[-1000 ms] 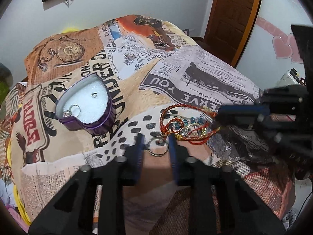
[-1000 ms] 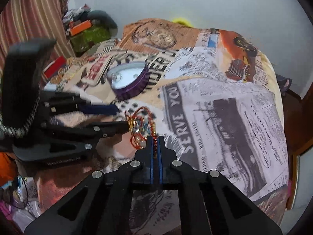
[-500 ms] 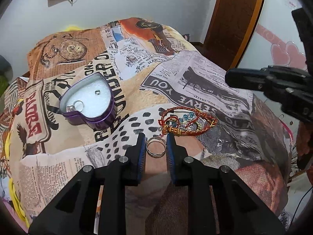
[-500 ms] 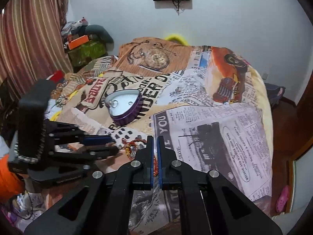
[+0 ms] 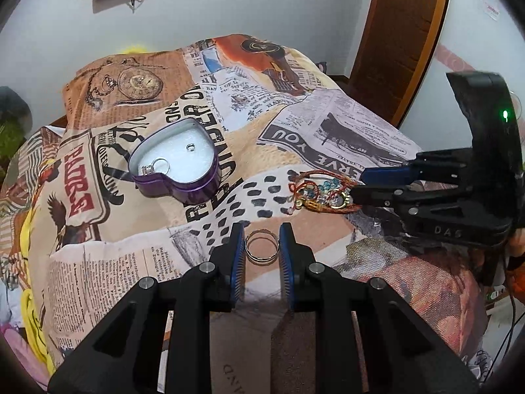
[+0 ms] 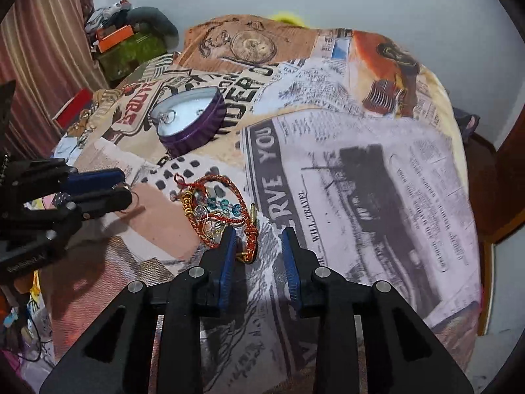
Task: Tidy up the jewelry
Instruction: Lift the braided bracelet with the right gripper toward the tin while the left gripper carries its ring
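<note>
In the left wrist view, the left gripper (image 5: pixel 262 249) is sitting low over the bed cover (image 5: pixel 328 138), its jaws closing on the edges of a plain silver ring (image 5: pixel 262 249) and pinching it between the blue pads. Whether the ring is lifted or lying on the cloth cannot be told. Up and to the left, well apart from the ring, a purple heart-shaped tin (image 5: pixel 175 170) is standing open on the cover. It is already holding a silver ring with a stone (image 5: pixel 157 166) near its left wall and a small stud (image 5: pixel 190 146) further in. To the right, the right gripper (image 5: pixel 356 187) is reaching in at the edge of a tangle of red cord bracelets and beads (image 5: pixel 320 193).

In the right wrist view, the right gripper (image 6: pixel 258 251) is hovering with its jaws spread, and the near end of the bracelet tangle (image 6: pixel 218 211) is lying partly between them, beside the left pad. Nothing is being held here. The tin (image 6: pixel 192 124) is sitting further up the cover, and the left gripper (image 6: pixel 126 188) is coming in from the left.

As a judgement, the sorting is partly done: two small pieces are in the tin, one ring is in hand, and the bracelets and beads are waiting on the cover.
</note>
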`<action>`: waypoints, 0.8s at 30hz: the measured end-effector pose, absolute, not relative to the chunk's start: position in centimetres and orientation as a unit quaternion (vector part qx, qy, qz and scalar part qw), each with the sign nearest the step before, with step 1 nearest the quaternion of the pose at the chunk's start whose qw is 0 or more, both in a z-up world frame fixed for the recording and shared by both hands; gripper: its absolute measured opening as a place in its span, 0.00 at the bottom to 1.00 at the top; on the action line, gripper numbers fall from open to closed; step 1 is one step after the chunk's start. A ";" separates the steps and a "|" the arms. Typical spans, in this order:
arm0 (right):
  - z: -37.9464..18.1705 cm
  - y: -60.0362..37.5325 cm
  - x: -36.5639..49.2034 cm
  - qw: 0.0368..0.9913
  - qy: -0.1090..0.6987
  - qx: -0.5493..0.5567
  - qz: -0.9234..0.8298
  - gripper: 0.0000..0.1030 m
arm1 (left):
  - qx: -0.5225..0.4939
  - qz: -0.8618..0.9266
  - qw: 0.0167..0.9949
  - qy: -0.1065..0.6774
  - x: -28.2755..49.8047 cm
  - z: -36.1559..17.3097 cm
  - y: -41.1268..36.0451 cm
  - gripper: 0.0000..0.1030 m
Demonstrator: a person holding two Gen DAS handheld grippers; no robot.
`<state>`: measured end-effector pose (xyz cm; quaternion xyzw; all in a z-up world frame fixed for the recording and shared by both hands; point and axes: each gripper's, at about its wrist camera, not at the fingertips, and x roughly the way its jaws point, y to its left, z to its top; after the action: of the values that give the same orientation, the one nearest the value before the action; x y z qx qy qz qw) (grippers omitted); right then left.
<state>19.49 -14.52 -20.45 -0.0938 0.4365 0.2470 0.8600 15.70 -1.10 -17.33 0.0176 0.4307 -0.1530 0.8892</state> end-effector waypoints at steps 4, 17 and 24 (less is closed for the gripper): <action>-20.1 -13.7 18.8 0.857 0.428 -0.113 0.261 0.07 | 0.014 -0.150 0.889 0.433 15.8 -17.5 -1.0 0.20; -14.2 -13.6 17.6 0.891 0.352 -0.081 0.275 0.07 | 0.009 -0.137 0.899 0.415 15.2 -15.9 -0.1 0.20; -11.8 -12.7 18.2 0.903 0.323 -0.069 0.275 0.07 | 0.004 -0.125 0.910 0.395 15.3 -14.3 1.0 0.20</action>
<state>18.24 -12.71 -11.76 -0.0692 0.3229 0.2754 0.9028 15.33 1.03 -14.32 0.0036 0.3954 -0.1246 0.9100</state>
